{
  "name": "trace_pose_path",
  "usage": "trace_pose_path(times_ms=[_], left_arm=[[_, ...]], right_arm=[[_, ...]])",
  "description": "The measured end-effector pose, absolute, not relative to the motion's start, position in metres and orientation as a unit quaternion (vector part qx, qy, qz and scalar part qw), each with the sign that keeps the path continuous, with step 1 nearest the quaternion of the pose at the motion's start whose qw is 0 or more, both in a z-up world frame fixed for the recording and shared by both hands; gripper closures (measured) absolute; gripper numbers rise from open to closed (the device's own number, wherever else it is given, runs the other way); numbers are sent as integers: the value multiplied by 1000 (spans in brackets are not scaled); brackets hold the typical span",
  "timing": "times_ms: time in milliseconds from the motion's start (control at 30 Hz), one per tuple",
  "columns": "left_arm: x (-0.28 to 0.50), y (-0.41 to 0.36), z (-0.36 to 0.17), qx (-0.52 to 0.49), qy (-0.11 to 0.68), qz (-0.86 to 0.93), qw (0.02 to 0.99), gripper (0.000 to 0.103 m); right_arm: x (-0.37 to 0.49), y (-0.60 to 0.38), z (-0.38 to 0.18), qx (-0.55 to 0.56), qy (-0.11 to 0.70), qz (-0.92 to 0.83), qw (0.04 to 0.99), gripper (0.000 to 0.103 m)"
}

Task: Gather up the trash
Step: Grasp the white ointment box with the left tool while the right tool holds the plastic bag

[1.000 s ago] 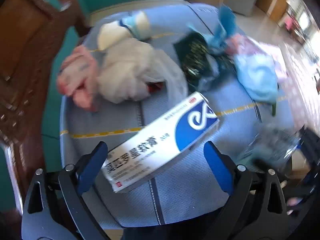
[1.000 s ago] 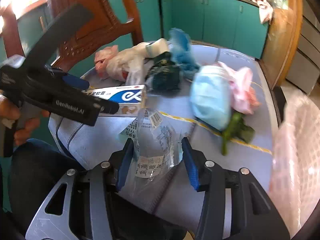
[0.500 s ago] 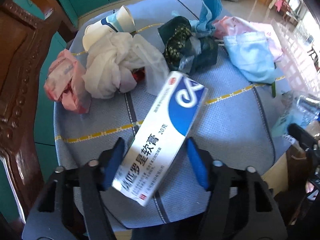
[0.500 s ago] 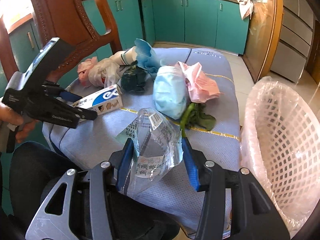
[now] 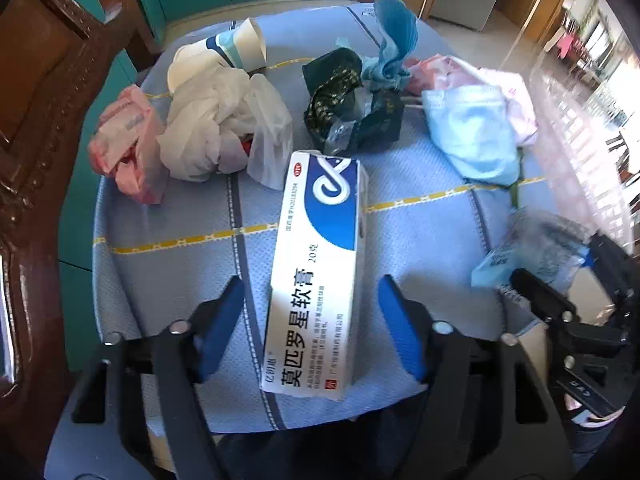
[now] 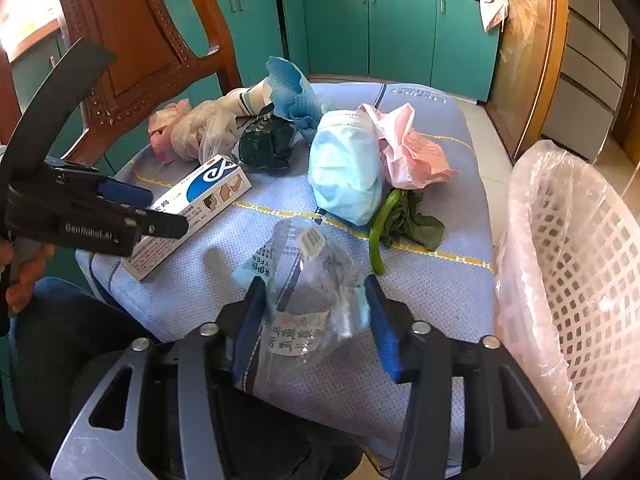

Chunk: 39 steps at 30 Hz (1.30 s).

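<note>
Left wrist view: the left claw (image 5: 310,318) stands released, its blue pads clear on both sides of the white-and-blue ointment box (image 5: 316,268); its jaws have just been opening. The box lies flat between them on the blue quilted cushion (image 5: 420,240), long side pointing away, printed with dark characters and a white looping emblem on a blue field. Beyond its far end sit a crumpled white plastic glove (image 5: 212,128), a pink wrapper (image 5: 124,142) to the left, a tipped paper cup (image 5: 240,46), a dark foil packet (image 5: 352,108) and a blue crumpled cloth (image 5: 394,50). A light-blue face mask (image 5: 472,136) lies to the right.

In the right wrist view, the right claw (image 6: 316,322) has a clear crinkled plastic bag (image 6: 310,280) between its pads; its jaws have just been opening, and the pads sit at the bag's edges, so I cannot tell whether they press on it. The bag carries a barcode and a pale label. Further out lie a green leafy stalk (image 6: 400,220) and a pink plastic bag (image 6: 412,156). A lined white lattice basket (image 6: 572,280) stands at the right, beside the cushion.
</note>
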<state>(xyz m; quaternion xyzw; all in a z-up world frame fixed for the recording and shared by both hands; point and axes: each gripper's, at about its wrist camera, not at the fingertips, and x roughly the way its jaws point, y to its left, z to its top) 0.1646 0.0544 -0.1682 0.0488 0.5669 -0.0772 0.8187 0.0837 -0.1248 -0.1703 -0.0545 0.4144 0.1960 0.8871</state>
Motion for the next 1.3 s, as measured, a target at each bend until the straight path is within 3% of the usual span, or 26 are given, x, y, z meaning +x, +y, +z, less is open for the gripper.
trace_pose_path(times_ms=[100,233,400,633,1000,1167,1233,1300], left_arm=[[158,48,-172,51,568,-75,818,31],[157,51,-175,45,569,-76,817,54],[146,53,-169,35,558,-76,825,57],[128,52,-157,30,536,-85,839,59],[111,66,-142,-10,508,-63,859,60],[120,59,-154,18,545,-56,836,54],[124,58,-157,21,551,-54,832,31],[129,56,-158,27,556,-52,829,30]], right_arm=[[85,-120,-168,-66,405,188,892,32],[92,-114,-173,-77,412,185,889,32],[93,-104,-185,-90,427,194,878,32],[90,-105,-182,-84,420,202,881,49],[86,-115,-160,-68,395,194,895,49],[85,-116,-163,-62,402,197,892,49],[85,-116,-164,-60,404,200,891,49],[84,-114,-164,-62,405,200,890,49]])
